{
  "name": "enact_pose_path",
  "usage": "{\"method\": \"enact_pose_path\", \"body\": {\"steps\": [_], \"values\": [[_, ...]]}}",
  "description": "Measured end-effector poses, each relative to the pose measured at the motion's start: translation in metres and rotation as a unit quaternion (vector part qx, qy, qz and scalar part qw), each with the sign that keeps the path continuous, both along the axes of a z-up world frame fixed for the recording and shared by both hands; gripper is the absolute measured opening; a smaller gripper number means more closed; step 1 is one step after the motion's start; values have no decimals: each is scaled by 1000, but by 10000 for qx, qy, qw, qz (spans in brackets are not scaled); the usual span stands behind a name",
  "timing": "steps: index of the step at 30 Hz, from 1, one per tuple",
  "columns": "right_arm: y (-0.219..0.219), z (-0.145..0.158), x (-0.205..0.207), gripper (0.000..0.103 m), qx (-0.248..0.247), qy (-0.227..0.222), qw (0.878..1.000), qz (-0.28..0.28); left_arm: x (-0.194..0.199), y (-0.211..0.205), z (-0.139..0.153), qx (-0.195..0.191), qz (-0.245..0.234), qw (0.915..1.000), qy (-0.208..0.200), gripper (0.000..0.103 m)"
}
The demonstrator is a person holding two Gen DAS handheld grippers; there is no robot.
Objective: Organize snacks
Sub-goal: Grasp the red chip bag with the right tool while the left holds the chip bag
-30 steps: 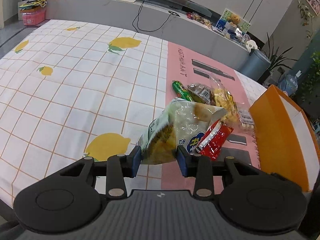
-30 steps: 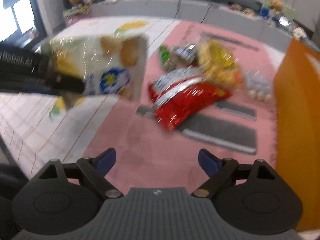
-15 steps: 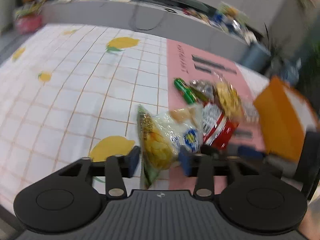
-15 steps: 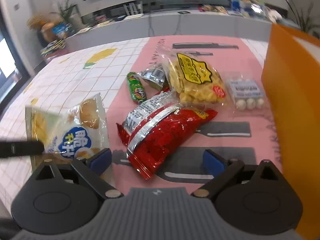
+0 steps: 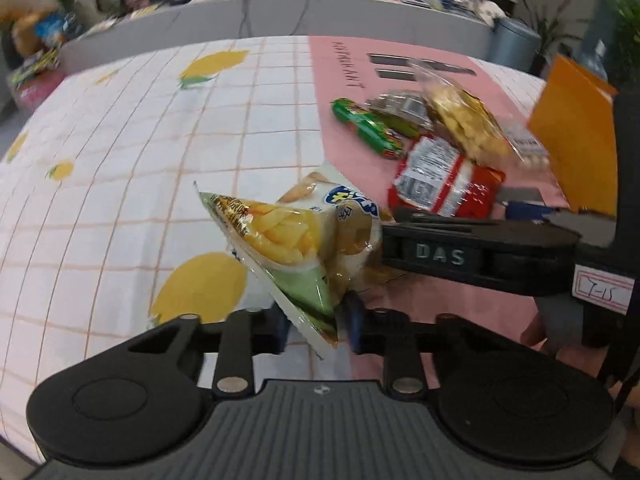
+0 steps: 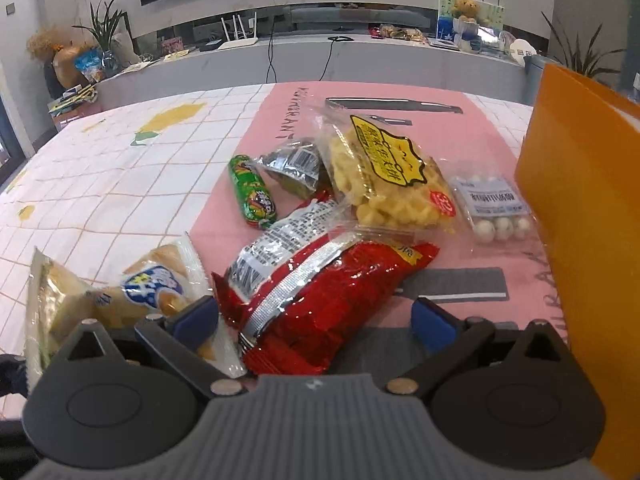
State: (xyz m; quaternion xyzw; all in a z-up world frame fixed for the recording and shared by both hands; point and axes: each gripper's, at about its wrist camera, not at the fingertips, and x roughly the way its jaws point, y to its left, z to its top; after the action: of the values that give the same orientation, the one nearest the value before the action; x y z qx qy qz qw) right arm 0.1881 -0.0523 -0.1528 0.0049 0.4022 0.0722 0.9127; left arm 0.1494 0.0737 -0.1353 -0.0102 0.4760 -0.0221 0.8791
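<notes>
The left tool [image 5: 316, 320] is closing on the lower corner of a pale green and yellow chip bag [image 5: 296, 240], and its blue pads already pinch the sealed edge. The bag stands tilted on the table [image 5: 120, 160], at the border where the lemon-print cloth meets the pink mat [image 5: 340, 60]. In the right wrist view the same bag [image 6: 100, 296] lies at the lower left, just beside the right tool's left pad.

The right tool [image 6: 316, 316] has its jaws spread wide and opening, and the pads press on nothing. The near end of a red snack bag [image 6: 320, 300] lies between them on the pink mat. Past the red bag sit a green tube-shaped snack [image 6: 252, 192], a small dark foil packet [image 6: 296, 164], a clear bag of yellow puffs [image 6: 384, 176] and a clear pack of white balls [image 6: 492, 208], close together, some overlapping. An orange box [image 6: 580, 220] stands upright at the right edge of the mat, just beside the white balls.

In the left wrist view the right tool's black body [image 5: 480, 252] reaches in from the right, touching the chip bag
</notes>
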Motion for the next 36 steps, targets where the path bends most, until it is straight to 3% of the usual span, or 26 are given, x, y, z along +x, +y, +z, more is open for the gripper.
{"method": "enact_pose_path", "body": {"steps": [7,13,21,24,25,27,36], "values": [[12,-3,6,100,-296,119,9995,-45,-15,18,8,57,160,9998,121,22],[22,-3,8,100,-314,187,9979,-530,-18,19,9,61,101,9998,130,21],[38,-9,4,100,-325,-147,9924,-1181,-21,30,13,-120,242,9996,122,21],[40,-13,-4,99,-334,-410,9920,-1148,-20,37,14,-232,381,9989,160,21],[38,-13,-7,98,-324,-455,9931,-1031,-19,39,14,-273,422,9986,165,21],[34,-10,-12,78,-311,-532,9946,-839,-20,42,16,-337,451,9983,152,20],[11,-4,-30,66,-370,-400,9979,-339,-22,46,21,-500,477,9975,122,20]]}}
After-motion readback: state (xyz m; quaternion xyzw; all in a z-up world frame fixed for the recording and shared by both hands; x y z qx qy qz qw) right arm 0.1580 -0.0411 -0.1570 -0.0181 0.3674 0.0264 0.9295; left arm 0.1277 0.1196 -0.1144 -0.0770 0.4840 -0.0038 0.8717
